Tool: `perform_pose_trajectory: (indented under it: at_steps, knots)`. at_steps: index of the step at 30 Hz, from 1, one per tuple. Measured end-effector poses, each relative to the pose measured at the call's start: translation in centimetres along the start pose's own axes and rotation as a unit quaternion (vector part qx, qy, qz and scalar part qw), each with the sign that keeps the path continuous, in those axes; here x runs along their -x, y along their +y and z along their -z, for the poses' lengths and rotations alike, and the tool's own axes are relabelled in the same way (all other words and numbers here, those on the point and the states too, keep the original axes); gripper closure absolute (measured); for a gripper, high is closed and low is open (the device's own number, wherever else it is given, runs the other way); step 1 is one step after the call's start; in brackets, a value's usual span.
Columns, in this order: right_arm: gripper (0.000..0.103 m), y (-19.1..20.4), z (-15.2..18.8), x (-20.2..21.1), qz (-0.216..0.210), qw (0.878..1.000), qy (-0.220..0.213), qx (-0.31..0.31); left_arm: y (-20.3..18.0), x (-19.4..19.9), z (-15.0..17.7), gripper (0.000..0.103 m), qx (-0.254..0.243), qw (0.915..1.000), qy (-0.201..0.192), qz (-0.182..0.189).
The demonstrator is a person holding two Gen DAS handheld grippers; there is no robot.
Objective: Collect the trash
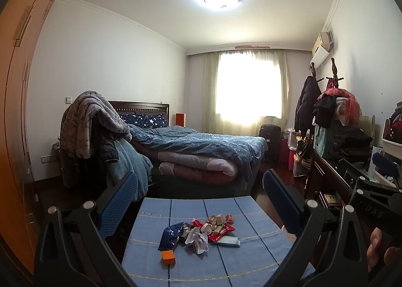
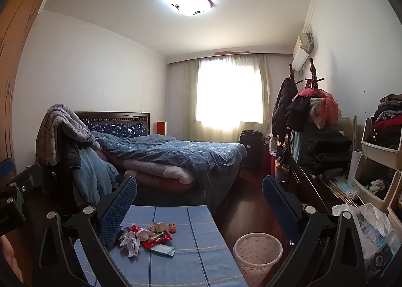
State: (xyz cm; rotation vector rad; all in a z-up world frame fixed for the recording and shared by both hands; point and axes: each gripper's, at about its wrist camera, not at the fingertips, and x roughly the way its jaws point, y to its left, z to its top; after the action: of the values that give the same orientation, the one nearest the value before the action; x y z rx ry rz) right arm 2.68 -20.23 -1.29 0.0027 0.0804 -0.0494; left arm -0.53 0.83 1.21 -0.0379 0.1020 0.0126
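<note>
A pile of trash lies on a blue cloth-covered table [image 1: 226,261]: a red wrapper [image 1: 222,231], a crumpled white tissue [image 1: 198,239], a dark blue foil bag [image 1: 170,235], a teal packet [image 1: 228,241], a small orange box [image 1: 168,257] and small wrappers [image 1: 216,220]. My left gripper [image 1: 198,201] is open and empty above the table's near part. My right gripper [image 2: 198,201] is open and empty, to the right of the pile; the red wrapper [image 2: 155,239], tissue [image 2: 130,243] and teal packet [image 2: 163,251] show there. A pink-speckled wastebasket [image 2: 257,251] stands on the floor right of the table [image 2: 196,261].
A bed [image 1: 201,151] with blue bedding is behind the table. A chair draped in clothes [image 1: 93,133] stands at the left. A dark dresser [image 2: 314,186] with clutter, white bins [image 2: 379,158] and a plastic bag [image 2: 369,226] line the right wall. Wardrobe doors [image 1: 22,111] are at the left.
</note>
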Motion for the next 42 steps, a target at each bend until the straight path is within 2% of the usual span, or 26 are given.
perform_pose_trajectory:
  at_steps: [28, 42]
  knots:
    - [0.003, -0.1, 1.2, -1.1, -0.004, 1.0, 0.011, 0.0, -0.5, -1.2, 1.3, 0.003, -0.008, 0.9999, 0.008, -0.002]
    - [0.003, -0.5, 2.1, -2.5, -0.007, 1.0, 0.028, -0.001, -0.5, -2.6, 1.2, 0.003, -0.01, 0.9996, 0.027, -0.004]
